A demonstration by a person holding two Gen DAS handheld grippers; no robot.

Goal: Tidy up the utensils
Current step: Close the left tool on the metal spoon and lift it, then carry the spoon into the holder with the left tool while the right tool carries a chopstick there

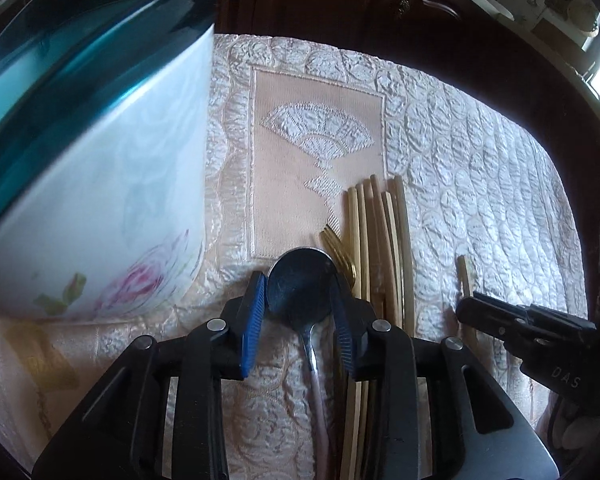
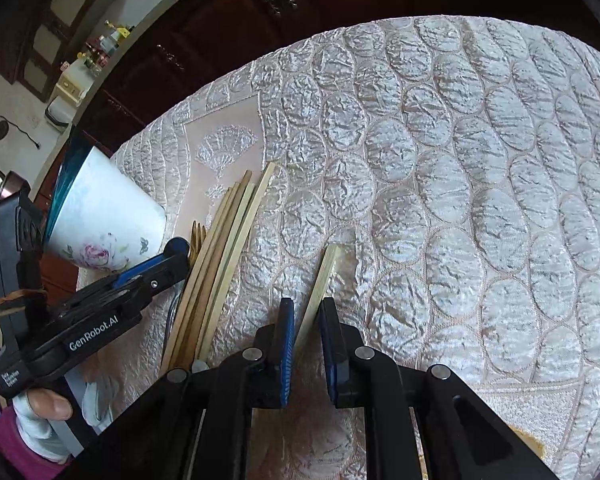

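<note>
The left gripper (image 1: 300, 304) straddles the spoon (image 1: 300, 284), jaws apart, beside the chopstick bundle (image 1: 380, 248) mid-tabletop. The right gripper (image 2: 305, 344) brackets a lone chopstick (image 2: 320, 284), unclenched. Closing carelessly could snag the quilted cloth (image 2: 460, 160) or nudge the floral cup (image 2: 108, 220).

Glossy metal spoon (image 1: 300, 284), matt wooden chopsticks (image 1: 380, 240), shiny quilted cloth (image 2: 440, 160).

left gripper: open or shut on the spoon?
Open. In the left wrist view the left gripper has its blue pads either side of the spoon bowl, with gaps showing on both sides; the spoon lies flat on the tablecloth.
</note>
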